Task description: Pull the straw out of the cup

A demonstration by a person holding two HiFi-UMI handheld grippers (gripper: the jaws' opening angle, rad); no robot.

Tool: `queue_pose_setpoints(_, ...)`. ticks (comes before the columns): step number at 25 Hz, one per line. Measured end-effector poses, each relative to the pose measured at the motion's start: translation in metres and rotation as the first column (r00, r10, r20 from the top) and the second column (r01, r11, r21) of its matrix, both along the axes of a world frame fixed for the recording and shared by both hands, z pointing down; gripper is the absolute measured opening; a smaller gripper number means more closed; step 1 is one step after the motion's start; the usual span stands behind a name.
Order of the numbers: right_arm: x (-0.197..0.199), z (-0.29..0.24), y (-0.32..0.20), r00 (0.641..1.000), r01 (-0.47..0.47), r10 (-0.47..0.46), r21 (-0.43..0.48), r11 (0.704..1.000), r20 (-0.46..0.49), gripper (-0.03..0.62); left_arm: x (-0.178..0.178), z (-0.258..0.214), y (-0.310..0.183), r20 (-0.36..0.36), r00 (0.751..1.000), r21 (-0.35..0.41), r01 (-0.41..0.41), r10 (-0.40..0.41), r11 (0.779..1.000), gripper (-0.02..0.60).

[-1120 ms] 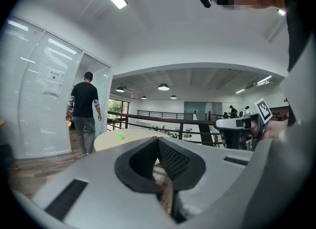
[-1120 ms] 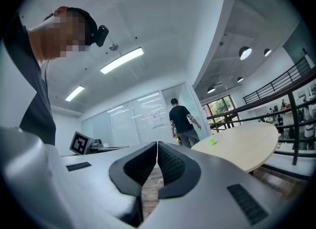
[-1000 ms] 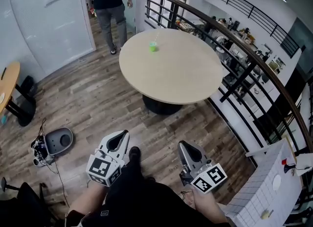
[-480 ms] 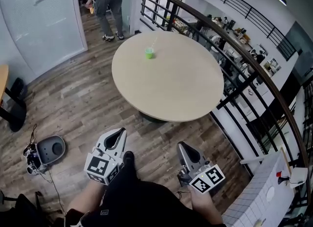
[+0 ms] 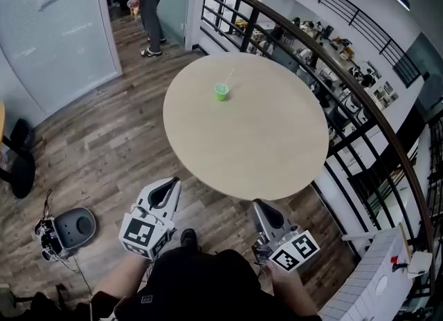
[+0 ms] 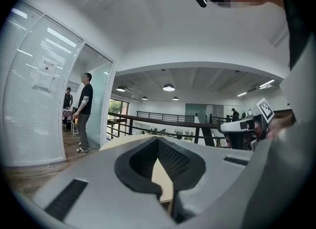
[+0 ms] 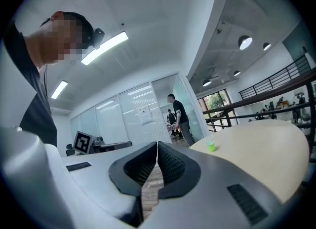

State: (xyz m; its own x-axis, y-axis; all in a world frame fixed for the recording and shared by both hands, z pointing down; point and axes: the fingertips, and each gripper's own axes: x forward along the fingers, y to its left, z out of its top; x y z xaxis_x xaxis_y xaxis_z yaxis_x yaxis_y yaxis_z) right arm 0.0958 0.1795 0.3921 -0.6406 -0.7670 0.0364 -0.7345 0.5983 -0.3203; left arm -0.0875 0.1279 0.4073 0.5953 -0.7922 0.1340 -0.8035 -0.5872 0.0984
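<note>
A small green cup [image 5: 221,92] with a thin pale straw [image 5: 228,77] stands on the far part of a round beige table [image 5: 263,153]. Both grippers are held level over the wood floor, short of the table's near edge and far from the cup. In the head view my left gripper [image 5: 169,187] is at lower left and my right gripper [image 5: 264,207] at lower right. Each is shut, with nothing between its jaws. In the right gripper view the cup [image 7: 211,147] shows small, to the right of the shut jaw tips [image 7: 157,144]. The cup is hidden in the left gripper view behind that gripper's shut jaws [image 6: 158,139].
A black curved railing [image 5: 332,70] runs behind and to the right of the table. A person [image 5: 147,1] stands in the doorway at the far left, beside a glass wall [image 5: 55,29]. A grey device with cables [image 5: 69,226] lies on the floor at left.
The table and cup have come closer and lower in the head view as I walked toward them. Both grippers stay shut and side by side. The person at the doorway has moved further off.
</note>
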Motion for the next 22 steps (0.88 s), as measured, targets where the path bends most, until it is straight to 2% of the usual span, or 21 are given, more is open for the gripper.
queue_pose_setpoints(7, -0.011, 0.01, -0.056, 1.0, 0.001, 0.0, -0.035, 0.999, 0.022, 0.023, -0.001, 0.012, -0.052, -0.002, 1.0, -0.026, -0.016, 0.016, 1.0, 0.008)
queue_pose_setpoints(15, -0.006, 0.026, -0.136, 0.998, 0.051, -0.05, -0.036, 0.998, 0.043, 0.023, 0.006, 0.028, -0.117, 0.011, 1.0, -0.051, 0.023, -0.022, 0.998, 0.008)
queue_pose_setpoints(22, 0.027, 0.026, -0.215, 0.995, 0.079, -0.077, -0.034, 0.996, 0.06, 0.023, 0.046, 0.023, -0.193, 0.023, 1.0, -0.055, 0.016, -0.015, 0.998, 0.008)
